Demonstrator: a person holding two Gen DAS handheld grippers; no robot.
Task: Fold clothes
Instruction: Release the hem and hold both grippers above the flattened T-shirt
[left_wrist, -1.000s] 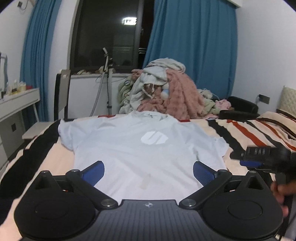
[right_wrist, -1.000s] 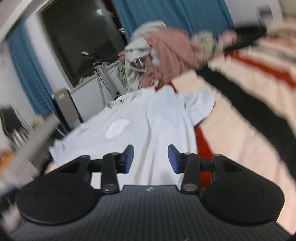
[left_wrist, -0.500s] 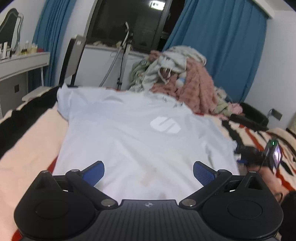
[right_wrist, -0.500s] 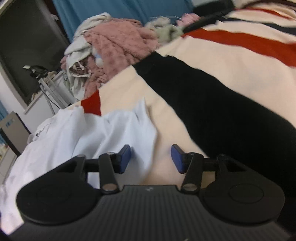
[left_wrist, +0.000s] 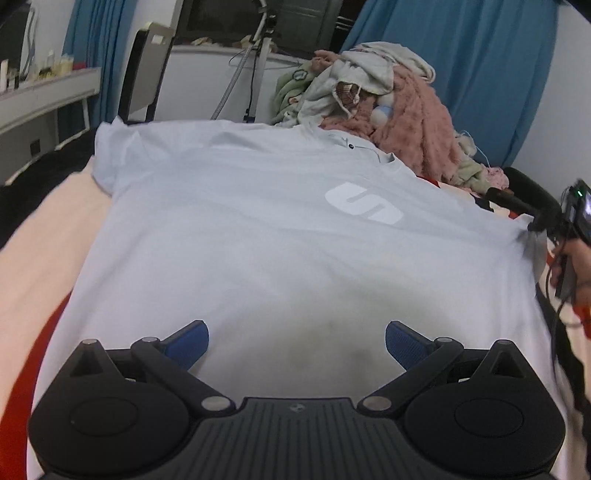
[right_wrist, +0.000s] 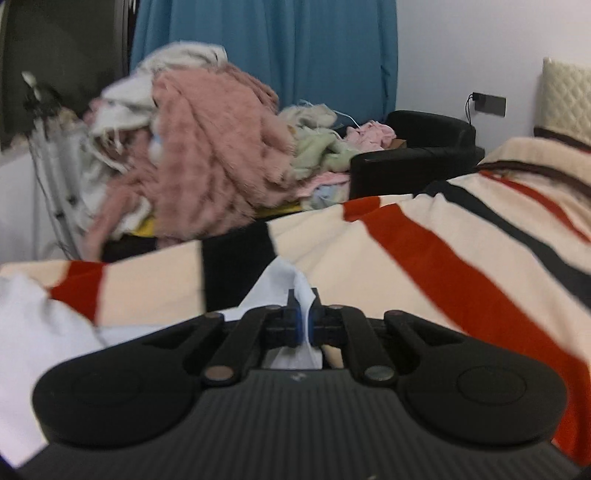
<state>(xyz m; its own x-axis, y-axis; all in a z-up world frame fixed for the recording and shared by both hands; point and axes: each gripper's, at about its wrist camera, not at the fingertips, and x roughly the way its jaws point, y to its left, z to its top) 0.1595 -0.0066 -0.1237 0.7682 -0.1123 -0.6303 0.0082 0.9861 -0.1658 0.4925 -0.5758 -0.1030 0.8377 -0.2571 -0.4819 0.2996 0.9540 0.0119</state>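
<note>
While a heaped laundry pile (left_wrist: 384, 110) crowds the bed's far edge, the white T-shirt (left_wrist: 280, 236) lies flat on the striped blanket (right_wrist: 461, 258); left gripper (left_wrist: 297, 341) gapes above its hem, right gripper (right_wrist: 303, 319) pinches its sleeve, mostly hidden.

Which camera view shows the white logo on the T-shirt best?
The left wrist view. There the logo lies in full view on the chest of the spread T-shirt. The right wrist view shows no logo, only bunched white fabric pinched in the right gripper.
</note>
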